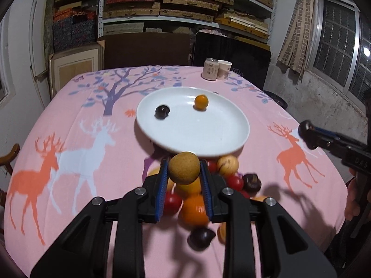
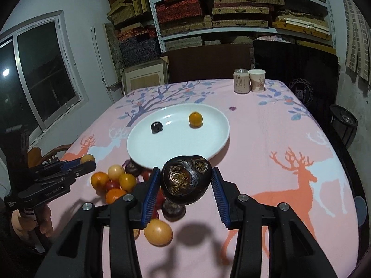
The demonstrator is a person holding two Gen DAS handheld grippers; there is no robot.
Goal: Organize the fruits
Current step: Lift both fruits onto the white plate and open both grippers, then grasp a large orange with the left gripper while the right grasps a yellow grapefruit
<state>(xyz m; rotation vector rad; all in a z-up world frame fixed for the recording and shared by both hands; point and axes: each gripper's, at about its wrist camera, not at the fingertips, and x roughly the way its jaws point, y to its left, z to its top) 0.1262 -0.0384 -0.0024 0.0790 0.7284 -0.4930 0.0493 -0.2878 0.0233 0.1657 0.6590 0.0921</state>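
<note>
Rough tan fruit (image 1: pixel 183 168) between fingers (image 1: pixel 163 180)

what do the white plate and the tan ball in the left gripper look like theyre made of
White plate: likely glazed ceramic, though plastic is possible; it is smooth, glossy and shows light reflections. Tan ball between the left gripper fingers: matte, finely speckled surface like cork or a rough fruit skin; real or imitation cannot be told.

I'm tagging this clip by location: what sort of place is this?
Probably a home storeroom used as a dining corner: metal shelves stacked with woven gift boxes, and a table under a pink deer-print cloth with a white plate.
</note>
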